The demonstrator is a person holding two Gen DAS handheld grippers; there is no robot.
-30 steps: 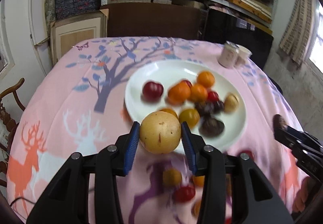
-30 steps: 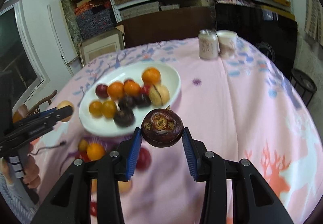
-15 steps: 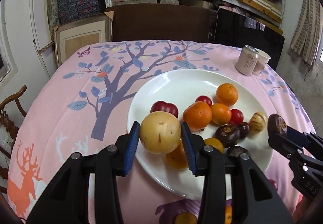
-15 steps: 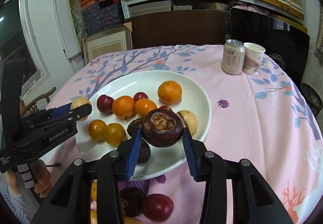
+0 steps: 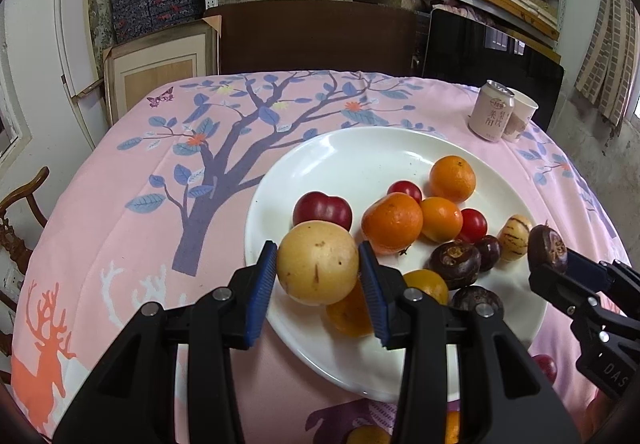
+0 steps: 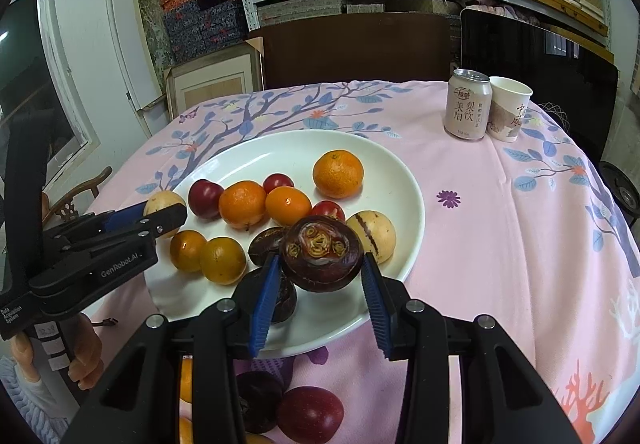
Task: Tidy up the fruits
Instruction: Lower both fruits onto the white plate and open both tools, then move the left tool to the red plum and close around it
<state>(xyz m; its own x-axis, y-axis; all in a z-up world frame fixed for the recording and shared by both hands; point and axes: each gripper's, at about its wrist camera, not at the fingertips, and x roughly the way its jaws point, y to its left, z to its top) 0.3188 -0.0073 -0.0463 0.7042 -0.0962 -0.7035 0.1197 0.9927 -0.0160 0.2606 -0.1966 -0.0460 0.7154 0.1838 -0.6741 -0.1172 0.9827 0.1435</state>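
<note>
My left gripper [image 5: 318,276] is shut on a round yellow fruit [image 5: 318,262], held over the near left rim of the white plate [image 5: 360,156]. My right gripper [image 6: 320,280] is shut on a dark purple mangosteen [image 6: 322,252], held over the plate's [image 6: 256,152] near right part. The plate holds several oranges, red plums, cherry tomatoes, mangosteens and a striped pale melon [image 6: 374,230]. Each gripper shows in the other's view: the right gripper [image 5: 550,260] at the plate's right, the left gripper [image 6: 160,210] at its left.
A drink can [image 6: 467,105] and a paper cup [image 6: 510,108] stand at the far right of the pink tablecloth. Loose fruit [image 6: 312,414] lies on the cloth in front of the plate. A hand [image 6: 82,354] grips the left tool. Shelves and a chair [image 5: 18,204] surround the table.
Both grippers moved forward and slightly down with their fruits, from the near table edge to over the plate. In the last half second they have held still.
</note>
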